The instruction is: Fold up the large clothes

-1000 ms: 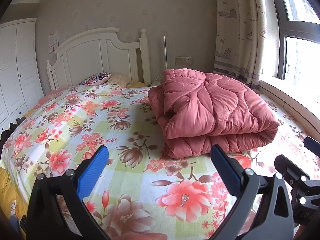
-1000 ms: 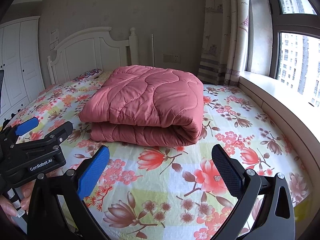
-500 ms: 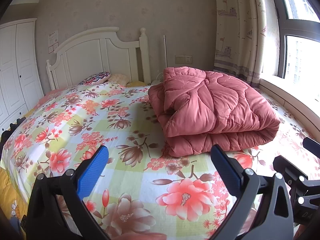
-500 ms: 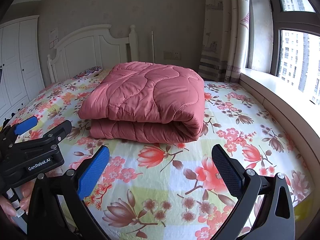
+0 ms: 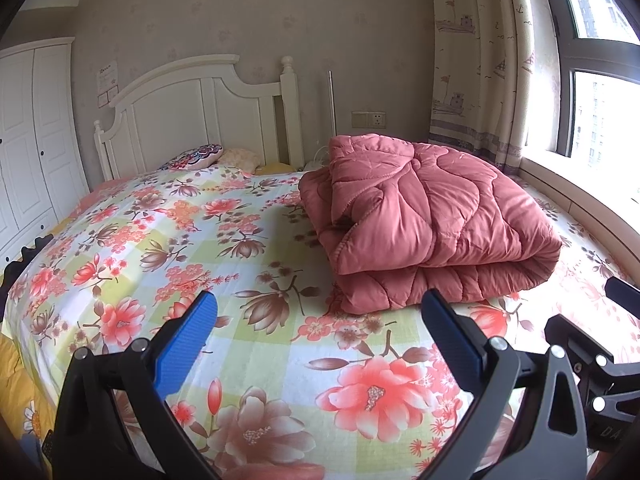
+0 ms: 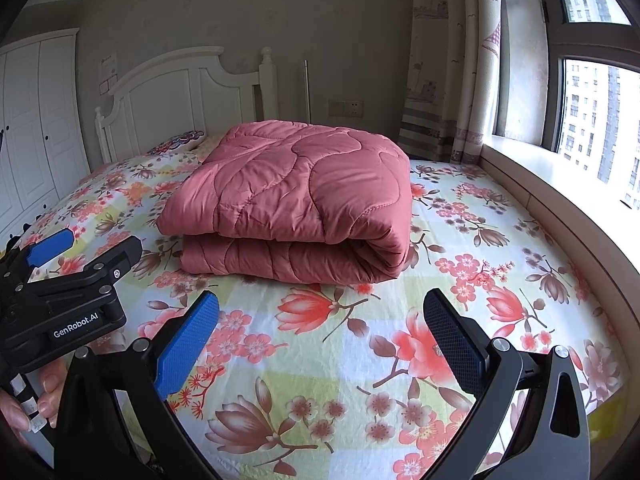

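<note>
A pink quilted comforter [image 5: 424,220] lies folded in a thick bundle on the bed's floral sheet [image 5: 224,248]; it also shows in the right wrist view [image 6: 296,200]. My left gripper [image 5: 320,340] is open and empty, held above the sheet in front of the bundle. My right gripper [image 6: 320,340] is open and empty too, in front of the bundle's folded side. The left gripper [image 6: 76,272] appears at the left of the right wrist view. Neither gripper touches the comforter.
A white headboard [image 5: 200,120] and pillows [image 5: 200,156] stand at the far end. A white wardrobe [image 5: 28,140] is at the left. A curtain [image 5: 480,60] and window sill [image 6: 560,184] run along the right.
Both grippers have drifted only slightly; the view shifts a little. The comforter stays folded in place and both grippers stay open.
</note>
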